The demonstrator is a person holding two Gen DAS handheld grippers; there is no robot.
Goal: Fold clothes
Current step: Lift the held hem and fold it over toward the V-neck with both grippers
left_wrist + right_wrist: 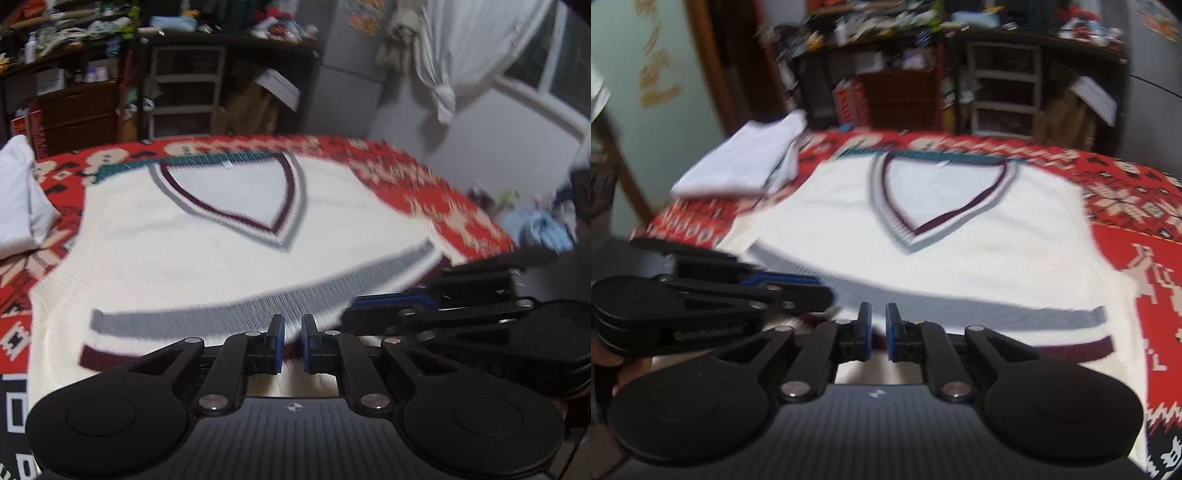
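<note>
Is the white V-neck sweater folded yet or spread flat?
Partly folded: the white sweater lies flat on the red blanket, its striped hem doubled up over the body.

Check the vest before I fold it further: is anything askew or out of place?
Nothing stands out. The white vest lies flat on the red blanket, V-neck away from the grippers, hem stripes near them. A folded white garment sits beside it.

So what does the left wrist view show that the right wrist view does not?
Only the left wrist view shows the white curtain tied in a knot, the window and the light blue cloth beyond the blanket's right edge. Only the right wrist view shows the pale green wall and all of the folded white cloth. Both share the white V-neck sweater, the red patterned blanket, the cluttered shelves and both grippers, fingers nearly together.
</note>
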